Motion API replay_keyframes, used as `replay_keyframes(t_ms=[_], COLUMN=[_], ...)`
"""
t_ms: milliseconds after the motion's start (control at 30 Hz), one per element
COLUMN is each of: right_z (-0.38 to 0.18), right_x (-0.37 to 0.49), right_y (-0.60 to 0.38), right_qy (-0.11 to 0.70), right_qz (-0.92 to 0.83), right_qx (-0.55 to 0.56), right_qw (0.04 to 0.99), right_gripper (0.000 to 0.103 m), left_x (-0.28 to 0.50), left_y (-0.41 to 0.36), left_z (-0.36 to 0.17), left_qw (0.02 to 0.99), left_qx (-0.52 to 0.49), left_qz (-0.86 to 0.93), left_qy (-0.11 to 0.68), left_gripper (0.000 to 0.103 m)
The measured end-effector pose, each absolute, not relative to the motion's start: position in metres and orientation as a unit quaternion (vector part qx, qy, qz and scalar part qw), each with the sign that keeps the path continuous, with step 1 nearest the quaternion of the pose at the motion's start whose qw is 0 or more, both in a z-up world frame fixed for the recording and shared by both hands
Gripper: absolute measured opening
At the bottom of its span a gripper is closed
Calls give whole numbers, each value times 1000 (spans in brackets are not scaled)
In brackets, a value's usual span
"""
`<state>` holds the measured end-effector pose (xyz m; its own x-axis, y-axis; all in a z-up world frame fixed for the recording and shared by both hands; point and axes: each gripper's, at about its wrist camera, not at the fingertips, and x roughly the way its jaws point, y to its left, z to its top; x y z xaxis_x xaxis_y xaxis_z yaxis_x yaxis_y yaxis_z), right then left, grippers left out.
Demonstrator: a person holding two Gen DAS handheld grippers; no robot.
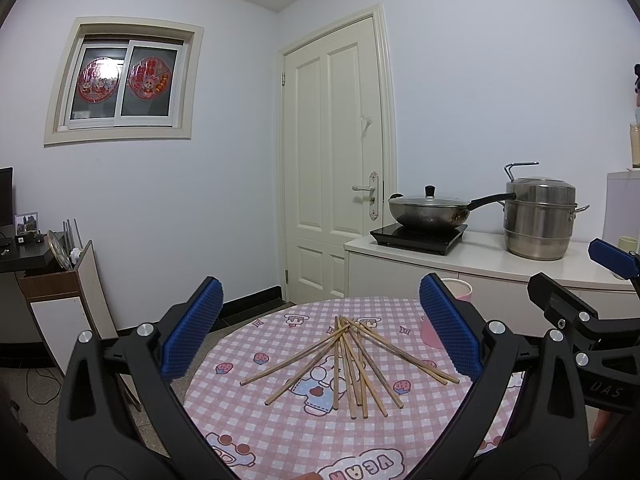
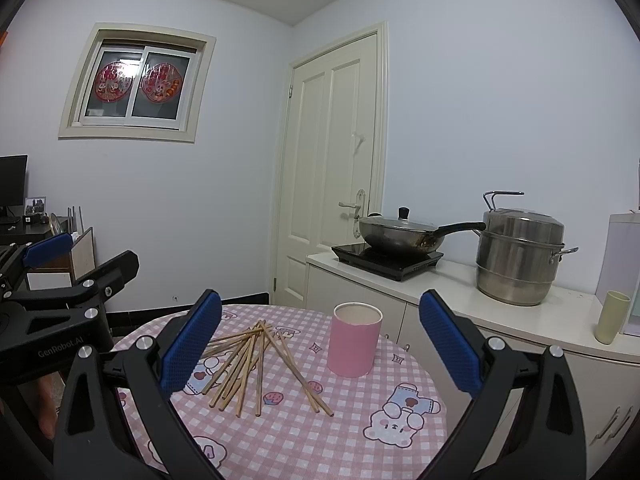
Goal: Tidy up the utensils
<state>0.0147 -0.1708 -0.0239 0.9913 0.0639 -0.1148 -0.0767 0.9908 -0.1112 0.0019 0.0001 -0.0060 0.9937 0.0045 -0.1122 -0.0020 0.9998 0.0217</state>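
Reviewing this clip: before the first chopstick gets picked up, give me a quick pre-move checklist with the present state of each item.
1. Left gripper open and empty: ok.
2. Right gripper open and empty: ok.
3. Chopsticks all on the table, in reach: ok, but crossed in a pile.
4. Pink cup upright, mouth open: ok.
5. Cup holds nothing yet: cannot tell, inside hidden.
6. Cup stands apart from the pile: ok.

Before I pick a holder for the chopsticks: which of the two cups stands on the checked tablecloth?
The wide pink paper cup, beside the wooden chopsticks. The slim pale green cup stands on the white counter instead.
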Motion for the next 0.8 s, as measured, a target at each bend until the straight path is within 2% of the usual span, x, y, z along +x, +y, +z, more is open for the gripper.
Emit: replay_keyframes(t_ms=[800], right_z=[-22], right_x=[15], right_y=[-171], right_qy=[57], right_qz=[36], right_qx=[-58], right_qw=[996], right_gripper=[96], left_x=[3], left_y=[1], left_z=[-11], left_qw=[998], left_qx=[12], left_qz=[1], left_qy=[59], left_gripper=[97])
